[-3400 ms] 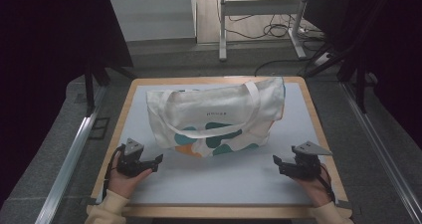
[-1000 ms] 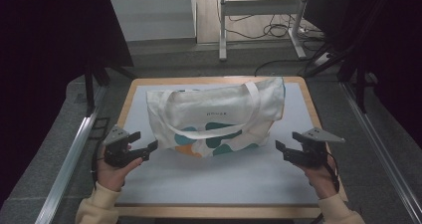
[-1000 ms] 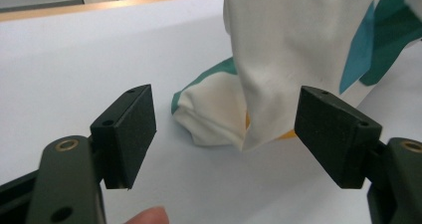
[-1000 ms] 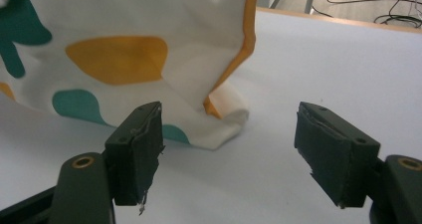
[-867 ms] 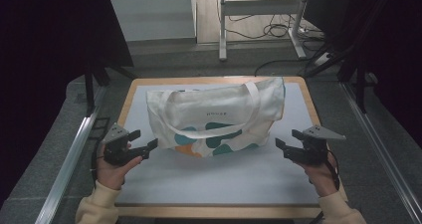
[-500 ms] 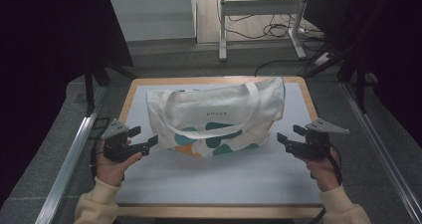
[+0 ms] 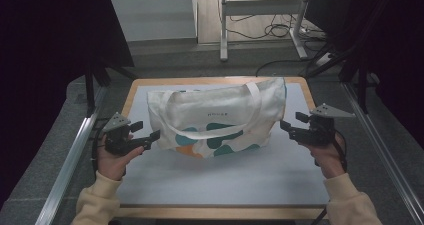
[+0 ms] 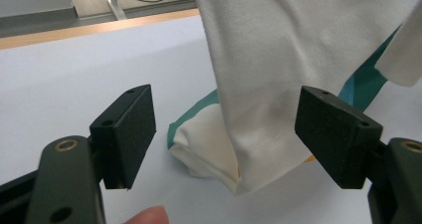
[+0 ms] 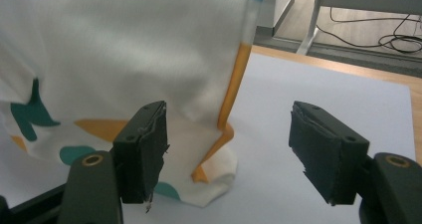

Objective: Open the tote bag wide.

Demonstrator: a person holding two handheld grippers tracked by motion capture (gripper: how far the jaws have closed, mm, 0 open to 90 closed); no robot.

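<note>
White tote bag point(image 7: 215, 115) lies flat mid-table point(image 7: 220, 185), toward 12 o'clock. Left gripper point(image 7: 146, 133) at 9 o'clock, jaws wide apart, empty, bag's lower corner point(image 8: 239, 174) between them, untouched. Right gripper point(image 7: 291, 126) at 3 o'clock, jaws spread, just beside the bag's orange-edged corner point(image 9: 219, 139).

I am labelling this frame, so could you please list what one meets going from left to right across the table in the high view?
Left claw → tote bag → right claw.
</note>
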